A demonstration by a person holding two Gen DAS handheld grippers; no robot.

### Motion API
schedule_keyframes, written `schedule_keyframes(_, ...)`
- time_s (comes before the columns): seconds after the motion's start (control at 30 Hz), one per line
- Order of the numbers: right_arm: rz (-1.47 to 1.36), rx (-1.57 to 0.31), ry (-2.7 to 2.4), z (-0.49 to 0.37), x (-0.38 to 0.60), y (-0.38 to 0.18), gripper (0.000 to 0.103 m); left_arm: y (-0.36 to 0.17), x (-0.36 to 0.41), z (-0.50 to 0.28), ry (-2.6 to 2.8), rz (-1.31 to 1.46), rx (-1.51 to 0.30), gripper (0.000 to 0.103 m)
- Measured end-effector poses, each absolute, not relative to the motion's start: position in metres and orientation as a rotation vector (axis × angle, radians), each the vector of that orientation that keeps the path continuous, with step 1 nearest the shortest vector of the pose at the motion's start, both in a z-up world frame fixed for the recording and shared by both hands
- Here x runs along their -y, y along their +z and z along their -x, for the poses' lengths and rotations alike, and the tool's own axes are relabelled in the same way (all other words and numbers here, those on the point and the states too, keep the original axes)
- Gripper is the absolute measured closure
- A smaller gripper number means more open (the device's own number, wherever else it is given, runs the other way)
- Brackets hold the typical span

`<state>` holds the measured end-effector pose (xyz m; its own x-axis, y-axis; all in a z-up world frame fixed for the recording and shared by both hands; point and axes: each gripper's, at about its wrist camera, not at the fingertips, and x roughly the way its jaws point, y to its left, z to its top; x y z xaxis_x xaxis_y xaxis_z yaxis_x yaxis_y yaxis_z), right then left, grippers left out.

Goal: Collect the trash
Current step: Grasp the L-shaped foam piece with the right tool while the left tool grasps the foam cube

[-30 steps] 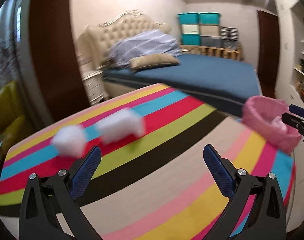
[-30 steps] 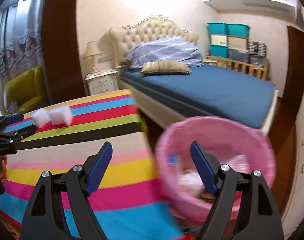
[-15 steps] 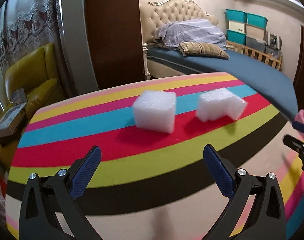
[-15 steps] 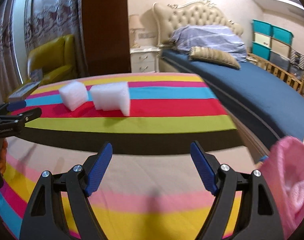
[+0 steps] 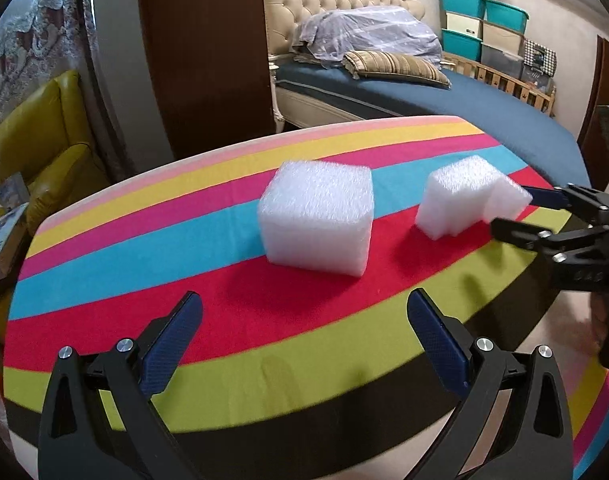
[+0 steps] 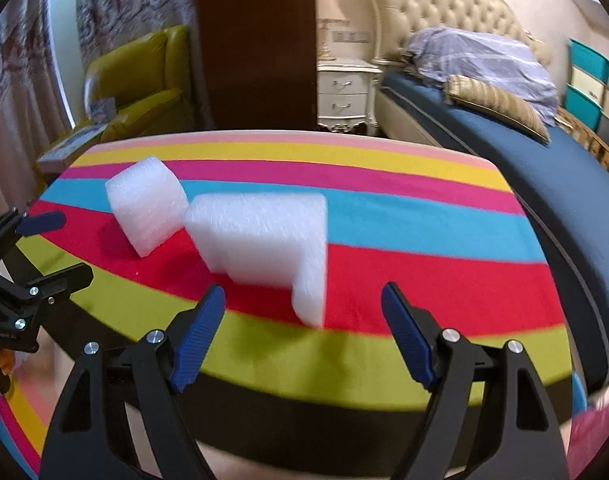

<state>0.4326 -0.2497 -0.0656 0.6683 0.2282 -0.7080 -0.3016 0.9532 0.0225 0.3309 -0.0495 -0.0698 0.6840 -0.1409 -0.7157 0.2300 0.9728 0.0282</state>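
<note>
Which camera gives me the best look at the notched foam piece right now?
The right wrist view. The notched foam piece sits close ahead of the open right gripper, its stepped cutout clear. In the left wrist view it lies off to the right, smaller, beside the foam cube, with the right gripper's jaws around its far end.

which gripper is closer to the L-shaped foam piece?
Right. The right gripper is open just before the L-shaped foam piece; the left gripper, open, faces the foam cube beside it.
</note>
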Motion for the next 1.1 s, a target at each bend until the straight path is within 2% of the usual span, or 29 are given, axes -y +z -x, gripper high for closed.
schedule_keyframes(0.37, 0.253, -0.817, 0.487, -0.474, 0.225, -0.067, 0.025, -0.067, 0.05, -0.342, -0.262, -0.122, -0.799, 0.007)
schedule_keyframes(0.4, 0.256, -0.814, 0.505, -0.475, 0.225, -0.067, 0.026, -0.068, 0.05, -0.344, -0.265, -0.12, -0.801, 0.007)
schedule_keyframes(0.43, 0.26, -0.808, 0.517, -0.475, 0.225, -0.067, 0.033, -0.068, 0.051, -0.347, -0.268, -0.116, -0.805, 0.007)
schedule_keyframes(0.57, 0.277, -0.78, 0.507, -0.465, 0.229, -0.063, 0.038, -0.069, 0.053, -0.356, -0.28, -0.097, -0.822, 0.007)
schedule_keyframes(0.97, 0.154, -0.719, 0.381, -0.419, 0.257, -0.047, 0.038, -0.079, 0.071, -0.382, -0.284, -0.092, -0.827, 0.008)
schedule_keyframes(1.03, 0.13, -0.723, 0.362, -0.413, 0.26, -0.046, 0.038, -0.081, 0.07, -0.383, -0.275, -0.09, -0.825, 0.014)
schedule_keyframes(1.07, 0.123, -0.725, 0.351, -0.409, 0.262, -0.046, 0.038, -0.083, 0.069, -0.384, -0.271, -0.083, -0.827, 0.03)
schedule_keyframes(1.1, 0.119, -0.727, 0.343, -0.406, 0.263, -0.046, 0.038, -0.084, 0.068, -0.385, -0.268, -0.077, -0.838, 0.036)
